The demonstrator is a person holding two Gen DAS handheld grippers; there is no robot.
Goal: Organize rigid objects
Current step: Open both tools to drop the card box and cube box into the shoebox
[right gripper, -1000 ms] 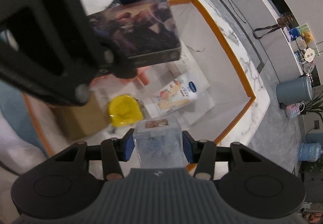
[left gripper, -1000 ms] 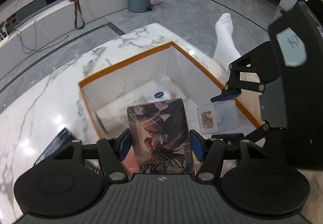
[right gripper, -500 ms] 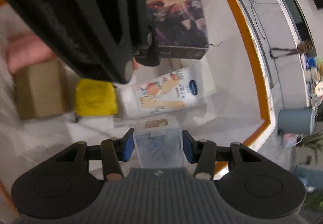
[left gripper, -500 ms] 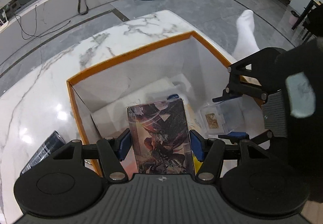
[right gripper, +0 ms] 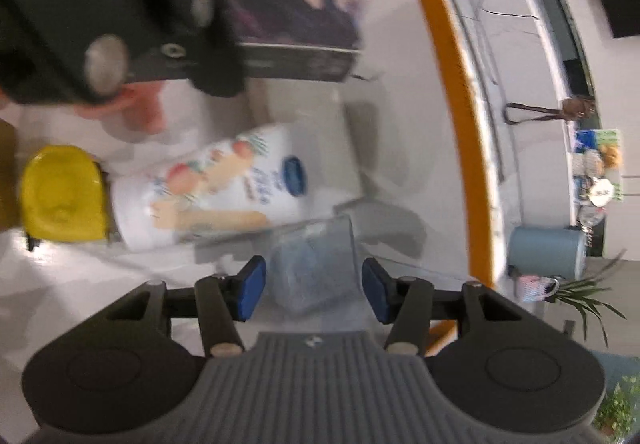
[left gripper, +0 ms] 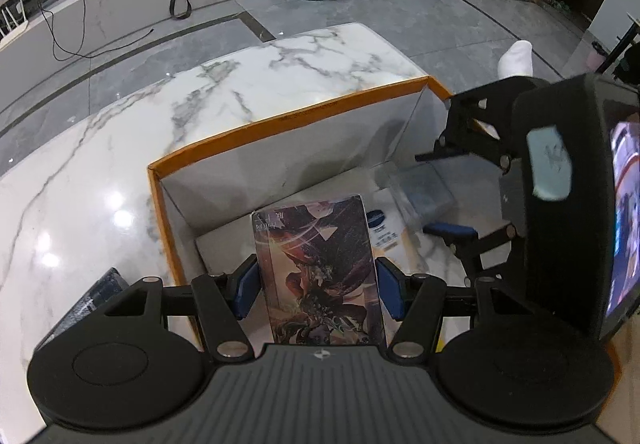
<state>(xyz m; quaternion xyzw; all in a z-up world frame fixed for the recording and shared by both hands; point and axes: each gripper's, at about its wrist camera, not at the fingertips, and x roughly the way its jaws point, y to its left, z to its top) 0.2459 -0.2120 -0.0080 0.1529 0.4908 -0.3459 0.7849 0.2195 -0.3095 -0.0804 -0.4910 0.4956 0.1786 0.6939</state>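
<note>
left gripper [left gripper: 316,286] is pitched steeply downward over the orange-rimmed box [left gripper: 288,120] on the marble surface [left gripper: 120,148]. its blue fingers [left gripper: 245,286] are clamped on the sides of a dark illustrated box [left gripper: 320,272], held upright above the box floor.

right gripper [right gripper: 314,286] points down into the same box, beside the left one. its jaws have just been opening; the fingers [right gripper: 251,286] stand clear of the clear plastic case [right gripper: 316,264], which sits tilted between them with gaps on both sides.

beyond lie a white pouch [right gripper: 216,190] and a yellow object [right gripper: 62,194] on the box floor.
</note>
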